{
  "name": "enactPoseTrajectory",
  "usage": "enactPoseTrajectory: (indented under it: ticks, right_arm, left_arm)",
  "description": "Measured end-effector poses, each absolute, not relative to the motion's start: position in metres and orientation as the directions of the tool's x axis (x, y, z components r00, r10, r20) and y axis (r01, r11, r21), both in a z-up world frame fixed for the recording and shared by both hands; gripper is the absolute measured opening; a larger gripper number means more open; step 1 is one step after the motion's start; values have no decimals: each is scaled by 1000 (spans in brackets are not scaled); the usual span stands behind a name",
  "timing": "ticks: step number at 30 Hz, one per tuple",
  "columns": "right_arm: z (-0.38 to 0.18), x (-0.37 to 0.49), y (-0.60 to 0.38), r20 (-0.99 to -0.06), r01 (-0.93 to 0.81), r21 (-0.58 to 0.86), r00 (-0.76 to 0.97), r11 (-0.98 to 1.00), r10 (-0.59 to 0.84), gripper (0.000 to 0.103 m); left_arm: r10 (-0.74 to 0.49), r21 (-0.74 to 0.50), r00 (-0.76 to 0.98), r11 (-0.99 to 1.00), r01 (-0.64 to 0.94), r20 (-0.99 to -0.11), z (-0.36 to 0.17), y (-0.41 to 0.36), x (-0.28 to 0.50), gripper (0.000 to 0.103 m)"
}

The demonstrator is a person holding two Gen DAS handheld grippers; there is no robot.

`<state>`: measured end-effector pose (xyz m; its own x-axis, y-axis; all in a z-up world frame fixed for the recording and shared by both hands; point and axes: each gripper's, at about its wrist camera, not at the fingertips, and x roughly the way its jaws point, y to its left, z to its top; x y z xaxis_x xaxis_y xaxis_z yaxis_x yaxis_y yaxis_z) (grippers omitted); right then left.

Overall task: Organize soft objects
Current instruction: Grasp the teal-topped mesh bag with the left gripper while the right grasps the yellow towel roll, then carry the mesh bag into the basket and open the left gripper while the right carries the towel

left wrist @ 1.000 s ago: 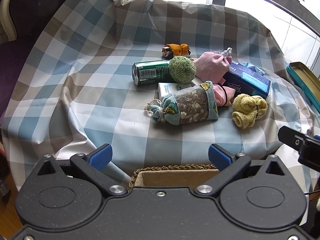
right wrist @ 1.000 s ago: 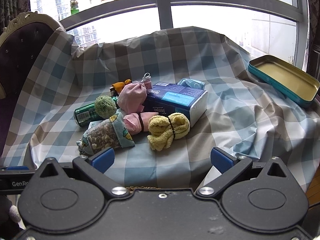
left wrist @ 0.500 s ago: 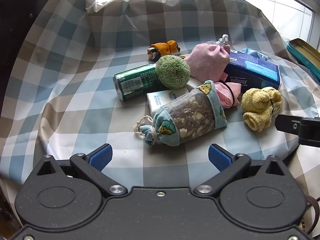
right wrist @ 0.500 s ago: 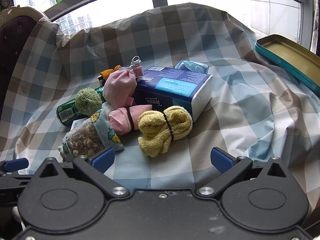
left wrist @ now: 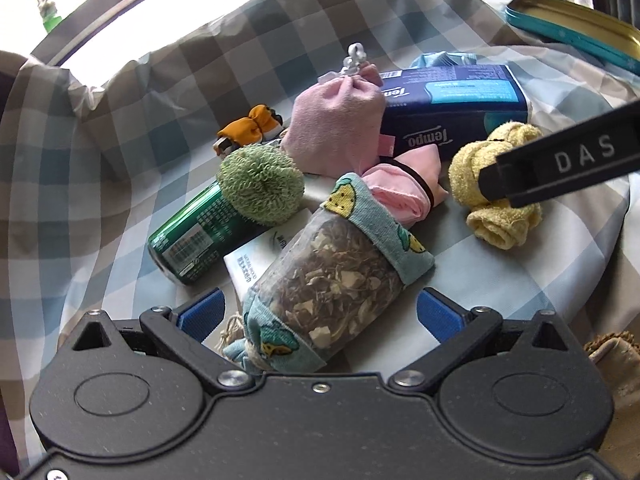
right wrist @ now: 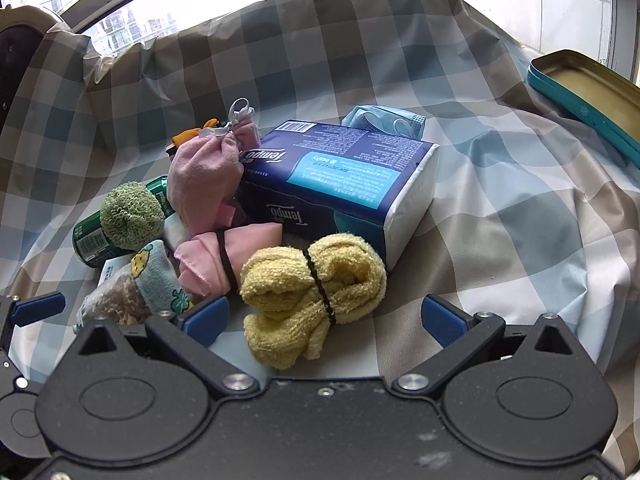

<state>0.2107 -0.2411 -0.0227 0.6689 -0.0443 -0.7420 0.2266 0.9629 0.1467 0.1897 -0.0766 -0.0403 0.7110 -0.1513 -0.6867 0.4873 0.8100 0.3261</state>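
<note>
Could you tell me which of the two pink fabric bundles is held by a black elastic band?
The smaller pink roll beside the yellow towel; the taller pink pouch behind it is tied with a white ribbon instead.

both grippers advanced: left gripper (left wrist: 318,314) straddles herb pouch (left wrist: 332,280), right gripper (right wrist: 324,318) straddles yellow towel (right wrist: 312,292)

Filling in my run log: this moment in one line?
left gripper: open, around herb-filled sock pouch | right gripper: open, around yellow banded towel roll | nothing gripped
</note>
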Motion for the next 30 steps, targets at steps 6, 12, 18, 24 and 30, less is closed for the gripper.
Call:
enactPoseTrajectory:
  ticks: [6, 12, 18, 24, 30]
  right_arm:
    - [-34, 232, -246, -755, 210, 148, 655, 966, -27, 103]
    - [-43, 240, -245, -761, 195, 143, 648, 970, -18, 103]
    - [-46, 241, -242, -758, 186, 137, 652, 973, -18, 102]
    - [-47, 240, -241, -763, 174, 133, 646, 976, -12, 76]
    - [-36, 227, -234, -741, 158, 92, 671, 983, -39, 69]
  left_arm:
    - [-140, 420, 724, 734, 533, -675, -57, -91, 196, 100]
    - [-175, 444, 724, 687, 575, -668, -58, -94, 202, 100]
    - [-248, 306, 639, 717, 626, -728, -51, -82, 211, 71]
    - [-261, 277, 641, 740, 613, -722, -44, -78, 204, 53]
    - [-269, 204, 633, 795, 572, -726, -35, -69, 196, 52]
